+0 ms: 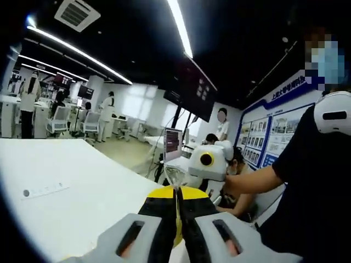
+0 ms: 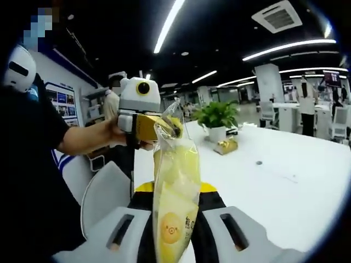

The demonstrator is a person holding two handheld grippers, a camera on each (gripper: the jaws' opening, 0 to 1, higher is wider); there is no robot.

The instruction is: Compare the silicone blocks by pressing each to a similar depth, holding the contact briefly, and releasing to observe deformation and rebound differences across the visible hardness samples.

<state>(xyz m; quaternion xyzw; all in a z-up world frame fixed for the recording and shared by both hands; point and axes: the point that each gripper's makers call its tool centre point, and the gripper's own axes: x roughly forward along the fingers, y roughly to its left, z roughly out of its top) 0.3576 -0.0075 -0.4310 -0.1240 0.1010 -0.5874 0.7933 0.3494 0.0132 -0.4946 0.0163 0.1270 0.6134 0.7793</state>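
Office w/ long ceiling light strips. Left gripper view: left gripper (image 1: 177, 219) w/ jaws together, clamped on the thin edge of a clear plastic bag (image 1: 174, 178), which sticks up just past the tips. A white table (image 1: 82, 186) spreads to the left, its far edge curving across mid-frame, floor and office chairs beyond; the table carries 1 small dark dot and a faint label strip. The right gripper's white body sits right of centre, held by a person in a dark top. Right gripper view: right gripper (image 2: 178, 230) w/ jaws pinched on 1 yellow packet in a clear bag (image 2: 175, 192), standing upright between the jaws and rising well above them. The bag's top reaches the left gripper, gripped by a hand (image 2: 118, 131). On the right the table (image 2: 285, 186) carries 1 potted plant (image 2: 219, 118) and 1 small gold-coloured item (image 2: 226, 146), both well apart from the jaws. Can't tell if the packet holds silicone blocks.
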